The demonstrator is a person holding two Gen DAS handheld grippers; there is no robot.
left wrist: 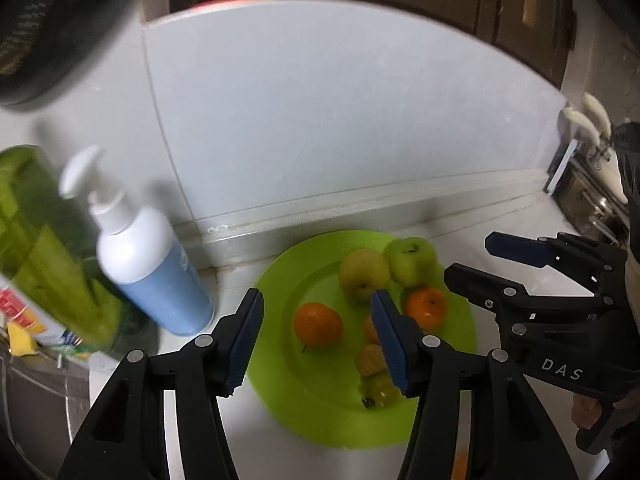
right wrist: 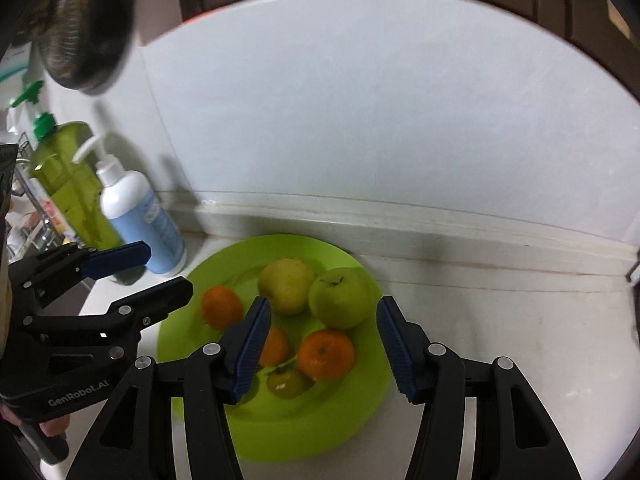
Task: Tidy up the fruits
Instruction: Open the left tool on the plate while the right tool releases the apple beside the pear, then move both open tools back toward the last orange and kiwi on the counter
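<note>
A lime-green plate sits on the white counter by the wall. On it lie a yellow apple, a green apple, mandarins and a small greenish fruit. My left gripper is open and empty above the plate. My right gripper is open and empty above the fruit. Each gripper also shows in the other's view, the right one and the left one.
A white and blue pump bottle and a green bottle stand left of the plate. A wire rack lies further left. A faucet with handles sits at the right. A dark pan hangs above.
</note>
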